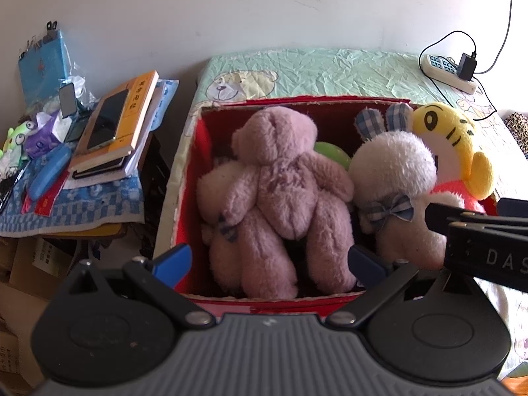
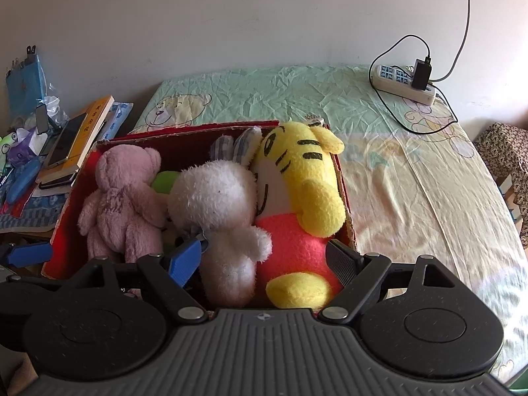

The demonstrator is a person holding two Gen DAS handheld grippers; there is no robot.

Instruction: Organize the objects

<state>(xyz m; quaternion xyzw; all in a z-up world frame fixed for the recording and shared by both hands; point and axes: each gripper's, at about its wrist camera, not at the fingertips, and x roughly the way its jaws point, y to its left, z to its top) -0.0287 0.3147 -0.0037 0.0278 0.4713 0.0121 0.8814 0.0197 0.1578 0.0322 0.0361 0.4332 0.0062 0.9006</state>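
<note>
— Where are the toys?
— On the bed [image 2: 396, 178], in the red box [image 1: 188, 198]: pink bear [image 1: 280, 181], yellow tiger [image 2: 307, 178], white rabbit [image 2: 217, 204] (packed touching).
— Jaws?
— Left gripper [image 1: 269, 260] and right gripper [image 2: 264, 260] both apart, holding nothing.

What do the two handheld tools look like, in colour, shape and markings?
Each tool, left and right, has a grey ribbed body, two round black discs, black linkage arms with silver rivets and blue finger pads. White letters "DAS" mark the right tool's side.
</note>
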